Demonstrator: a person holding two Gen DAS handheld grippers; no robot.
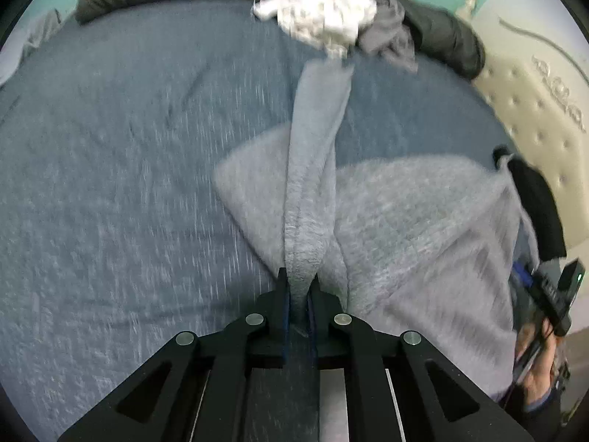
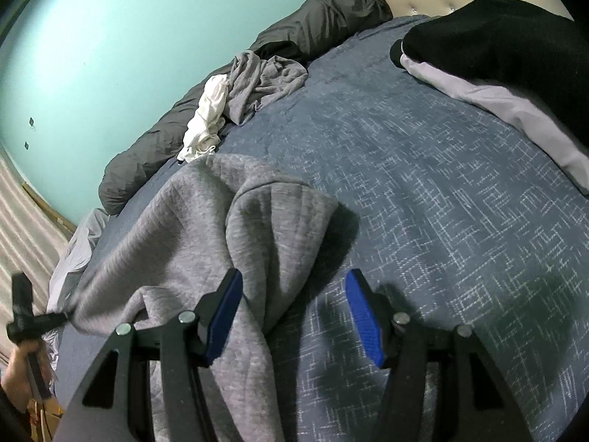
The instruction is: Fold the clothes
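Grey sweater being pulled flat on the bed

The bed (image 2: 423,184) holds the grey sweater (image 1: 412,221) spread out; the left tool (image 1: 299,287) pinches its sleeve (image 1: 313,154) tight to stretch it, while the right tool (image 2: 294,313) hangs spread wide, gripping nothing

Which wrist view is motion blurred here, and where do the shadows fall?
Left wrist view: smeared streaks across the blue bedspread and grey sweatshirt, while the left gripper, shut on a strip of it, stays sharp. Right wrist view: mostly crisp weave, only the far left edge is smeared; the open right gripper casts dark shadows on the bedspread. Both show fisheye bending with black corners.
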